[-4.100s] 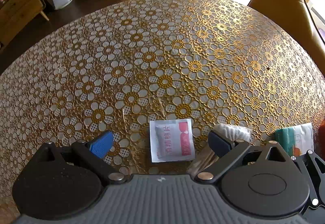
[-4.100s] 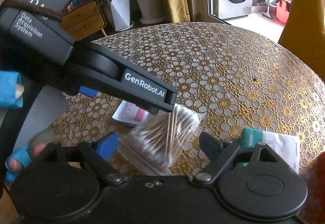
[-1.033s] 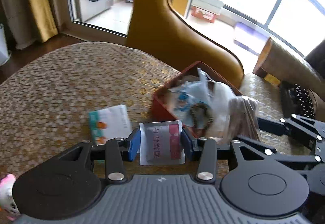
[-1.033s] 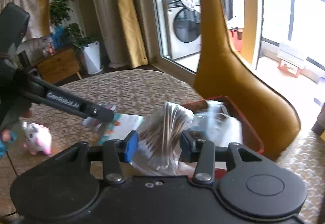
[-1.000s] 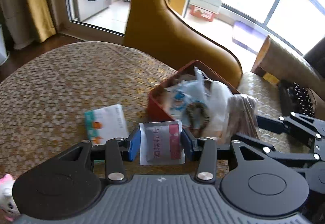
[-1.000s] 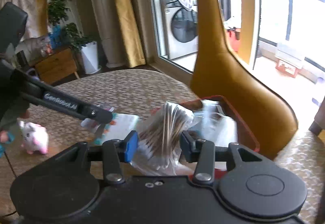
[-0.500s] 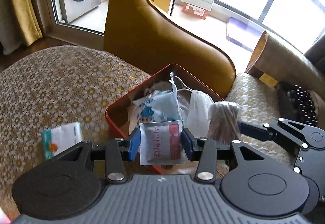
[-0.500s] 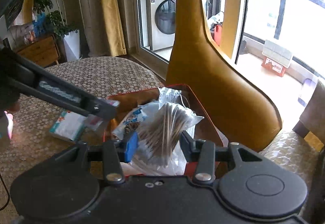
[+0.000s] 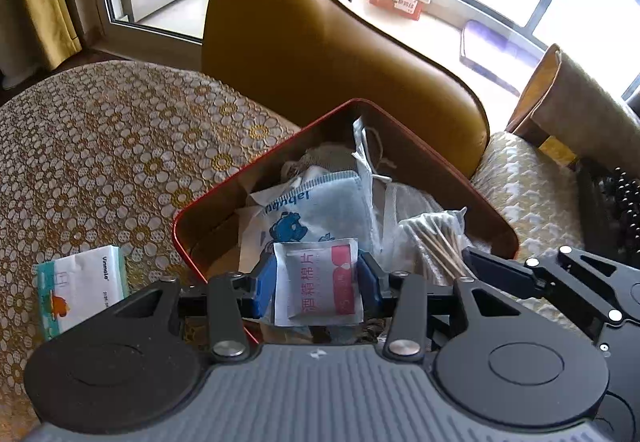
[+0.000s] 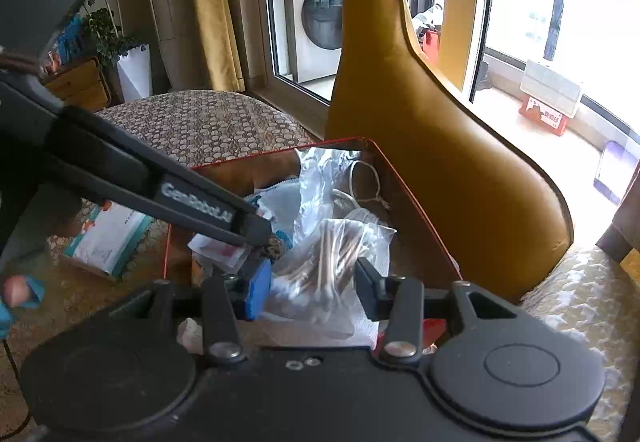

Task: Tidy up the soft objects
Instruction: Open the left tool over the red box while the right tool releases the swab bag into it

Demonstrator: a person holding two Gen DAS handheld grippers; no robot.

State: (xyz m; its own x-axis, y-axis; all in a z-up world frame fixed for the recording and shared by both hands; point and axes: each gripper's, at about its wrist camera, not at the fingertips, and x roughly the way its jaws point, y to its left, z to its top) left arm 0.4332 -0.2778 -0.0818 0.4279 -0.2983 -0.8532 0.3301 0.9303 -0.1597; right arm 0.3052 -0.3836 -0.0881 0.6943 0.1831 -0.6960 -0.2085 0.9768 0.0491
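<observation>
— Two grippers, both loaded, both over the same red rectangular tin box [image 9: 408, 145]. What does each carry?

— The left gripper [image 9: 316, 284] pinches a small white sachet with a pink panel and printed characters [image 9: 318, 282] between its blue pads, held flat and facing the camera. The right gripper [image 10: 312, 282] is clamped on a clear plastic bag of wooden-stemmed cotton swabs [image 10: 336, 258], the bag bulging between its fingers.

— Where do they hang?

— The sachet sits above the near corner of the box, and the swab bag just to its right, above the box's right half. In the left wrist view the bag [image 9: 432, 242] shows beside the sachet, with the right gripper's black fingers under it.

— And the box?

— It stands on the counter with the gold-and-white flower-pattern cover [image 9: 100, 161], near the edge, in front of a mustard leather chair back [image 9: 340, 61]. Inside lie a pale blue packet with a blue bear print [image 9: 316, 209], crumpled clear plastic and a white cord loop [image 10: 364, 181].

— Anything outside it?

— A white-and-teal tissue pack [image 9: 80, 286] lies on the counter just left of the box.
</observation>
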